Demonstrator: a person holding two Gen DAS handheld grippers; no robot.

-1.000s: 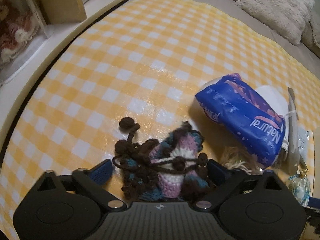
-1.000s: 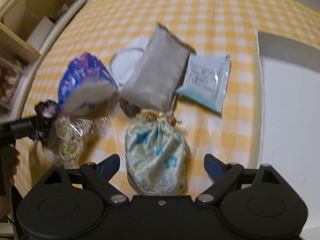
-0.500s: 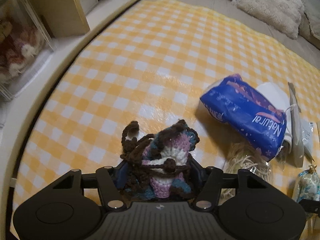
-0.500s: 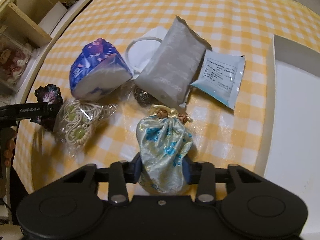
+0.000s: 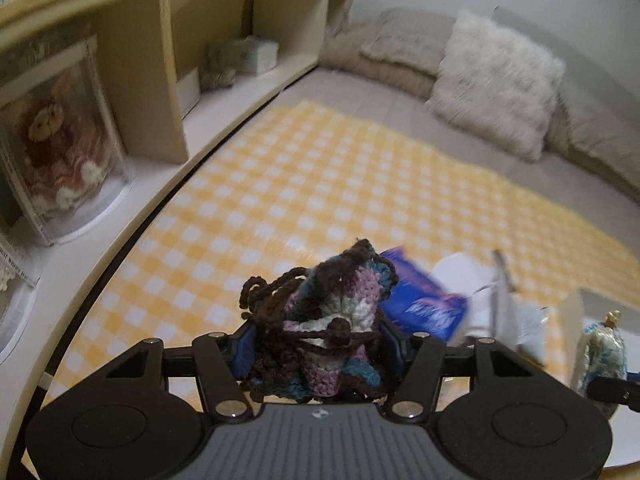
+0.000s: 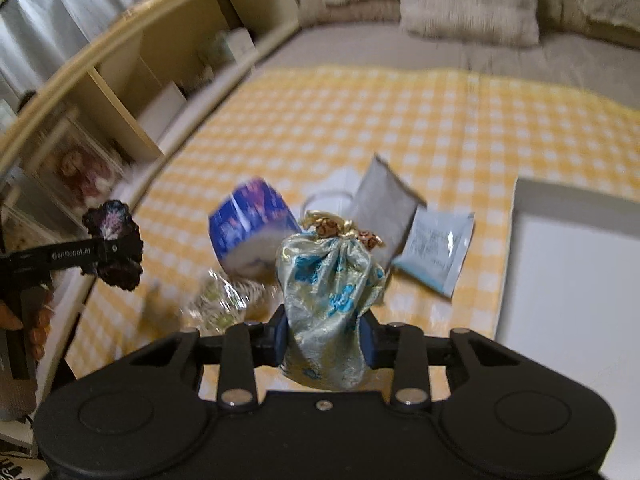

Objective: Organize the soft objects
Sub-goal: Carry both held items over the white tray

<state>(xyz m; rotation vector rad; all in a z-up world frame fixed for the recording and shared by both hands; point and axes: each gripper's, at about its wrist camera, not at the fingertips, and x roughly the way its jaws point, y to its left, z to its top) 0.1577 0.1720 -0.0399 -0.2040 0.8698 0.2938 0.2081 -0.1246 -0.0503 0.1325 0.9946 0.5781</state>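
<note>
My left gripper (image 5: 316, 348) is shut on a crocheted pouch (image 5: 324, 320) of brown, purple, white and blue yarn, held above the yellow checked cloth (image 5: 320, 184). My right gripper (image 6: 324, 344) is shut on a silky drawstring bag (image 6: 328, 288) with blue flowers and gold beads, also lifted. The bag shows at the right edge of the left wrist view (image 5: 600, 356). The crocheted pouch shows at the left of the right wrist view (image 6: 114, 248).
On the cloth lie a blue tissue pack (image 6: 248, 228), a grey pouch (image 6: 380, 212), a pale blue sachet (image 6: 440, 252) and a clear bag of trinkets (image 6: 224, 300). A white tray (image 6: 568, 280) stands at the right. Shelves (image 5: 160, 60) run along the left, cushions (image 5: 496, 80) at the back.
Both grippers closed on their items and lifted them off the cloth. Both views have tilted up, so the shelves and cushions now show.
</note>
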